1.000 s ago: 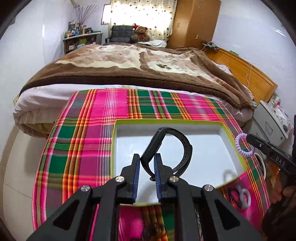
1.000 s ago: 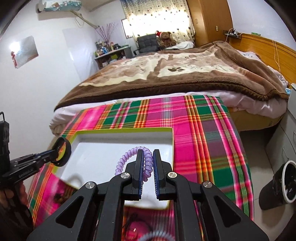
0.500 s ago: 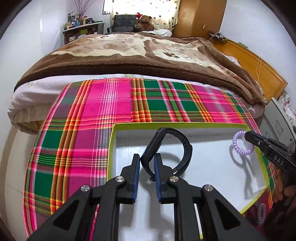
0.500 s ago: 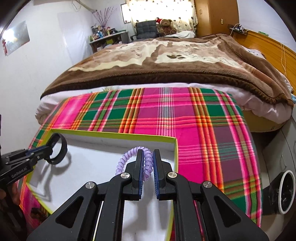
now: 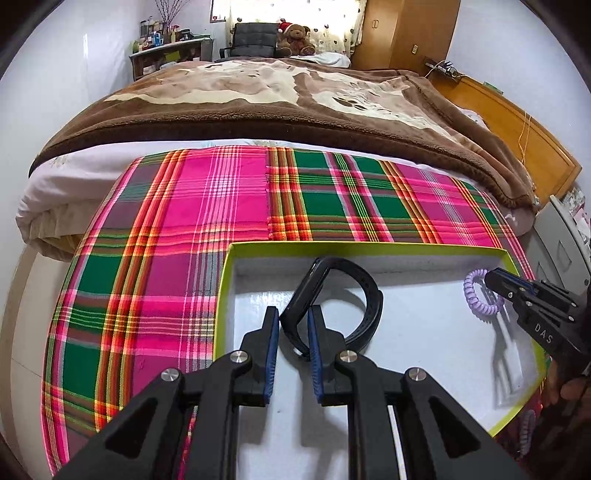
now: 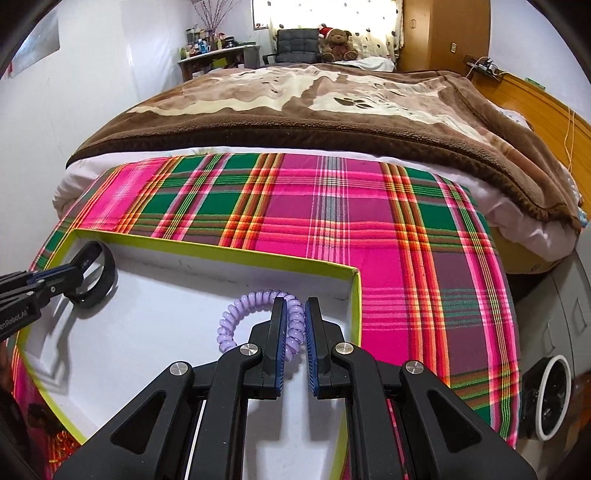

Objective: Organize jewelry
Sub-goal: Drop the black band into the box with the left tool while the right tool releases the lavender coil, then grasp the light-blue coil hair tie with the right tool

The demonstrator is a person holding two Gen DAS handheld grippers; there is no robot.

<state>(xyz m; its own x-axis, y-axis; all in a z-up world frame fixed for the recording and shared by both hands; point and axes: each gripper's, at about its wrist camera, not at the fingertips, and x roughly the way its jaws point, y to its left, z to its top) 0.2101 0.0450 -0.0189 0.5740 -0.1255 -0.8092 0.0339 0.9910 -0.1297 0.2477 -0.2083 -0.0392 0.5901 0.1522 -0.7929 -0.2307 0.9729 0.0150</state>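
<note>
Filling the far half of both views was one bed [image 5: 280,103] under a brown blanket, with one teddy bear [image 5: 295,35] beside a dark chair at its far end. Nearer lay one pink and green plaid cloth [image 5: 177,229], and on it one shallow white tray with a yellow-green rim [image 5: 369,246].

Only the right wrist view showed a round black and white bin [image 6: 550,397] past the cloth's right edge. Only the left wrist view showed a second purple coil [image 5: 524,432], lying on the cloth just outside the tray's right edge, and part of a hand [image 5: 569,387] behind the other tool.

Two grippers hung over the tray. The left gripper [image 5: 292,325] was clamped on one black bracelet [image 5: 354,299], its blue pads pressing one side of the band, the loop standing above the tray floor near the tray's far left corner. The right gripper [image 6: 294,317] was clamped on one purple spiral hair tie [image 6: 255,301], held just inside the tray's far right corner. Whether either loop touched the tray floor I could not tell.
</note>
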